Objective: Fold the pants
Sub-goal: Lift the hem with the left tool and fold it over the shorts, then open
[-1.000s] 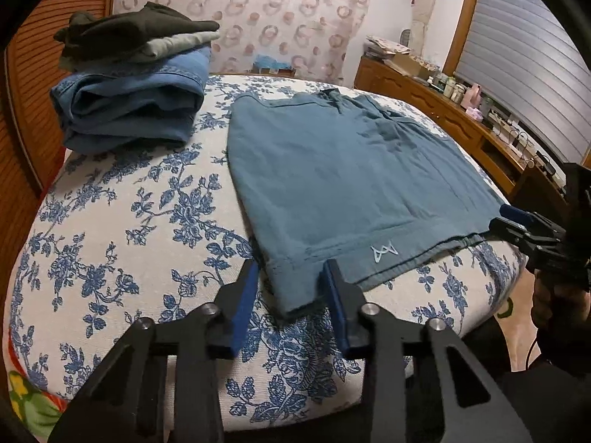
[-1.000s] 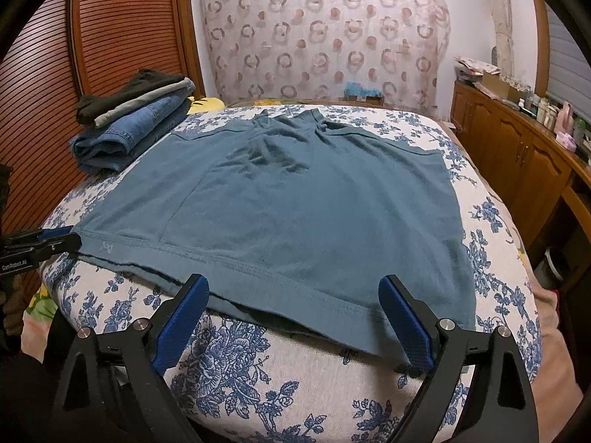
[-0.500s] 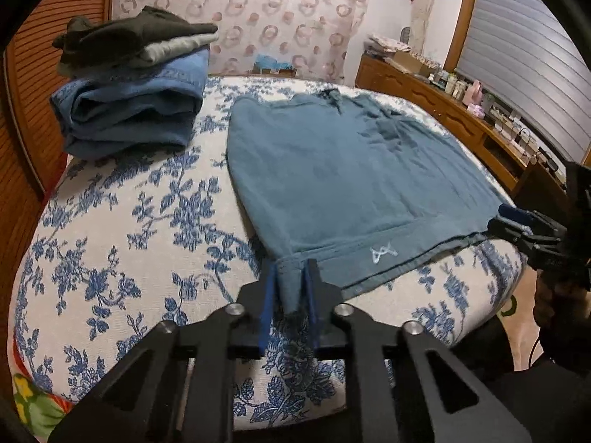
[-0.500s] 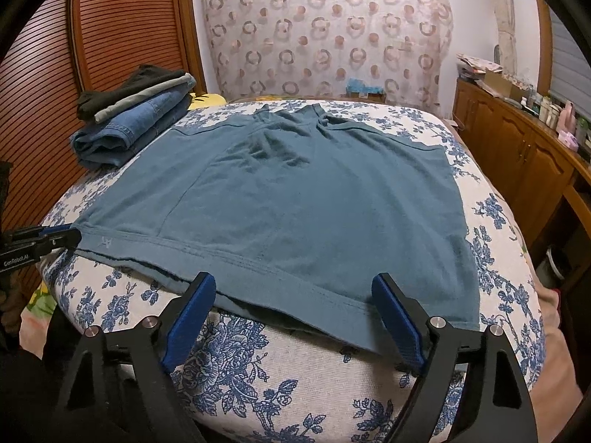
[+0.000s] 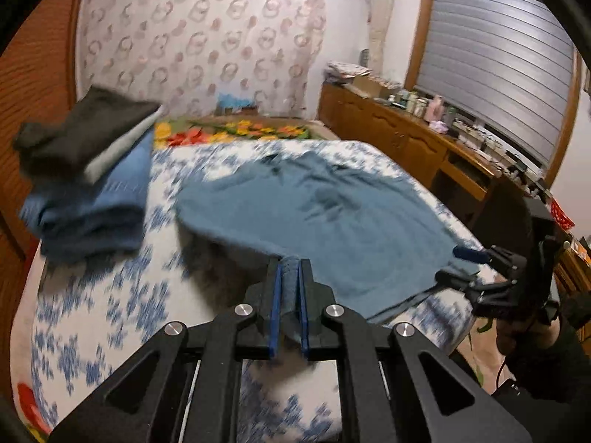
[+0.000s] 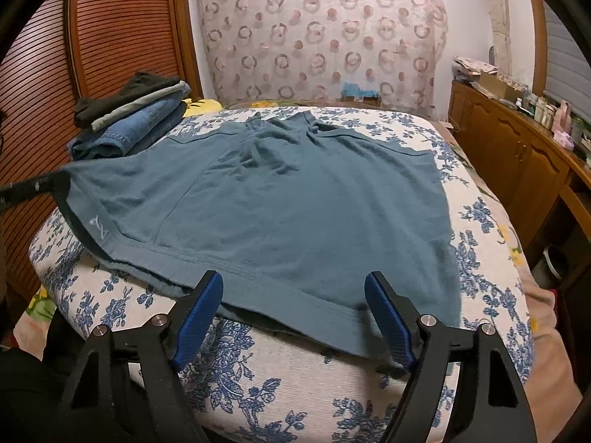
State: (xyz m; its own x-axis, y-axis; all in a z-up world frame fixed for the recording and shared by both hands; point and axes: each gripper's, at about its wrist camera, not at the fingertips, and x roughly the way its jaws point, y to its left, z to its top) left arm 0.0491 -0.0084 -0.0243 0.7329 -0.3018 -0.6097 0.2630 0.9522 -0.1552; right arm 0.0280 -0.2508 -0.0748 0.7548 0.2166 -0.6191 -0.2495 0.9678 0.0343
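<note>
Teal blue pants lie spread on the bed, with a small white logo near the left hem corner. My left gripper is shut on the near left hem corner of the pants and holds it lifted above the bed. It shows at the left edge of the right wrist view. My right gripper is open, its blue pads either side of the near hem, low over the fabric. It shows at the right in the left wrist view.
A stack of folded clothes, jeans under grey and dark items, sits at the bed's far left. The floral bedspread drops off at the near edge. A wooden cabinet with bottles runs along the right. A slatted wardrobe stands left.
My left gripper closed on the left hem corner, then lifted it up and away from the bed. My right gripper moved closer to the near hem and stayed open.
</note>
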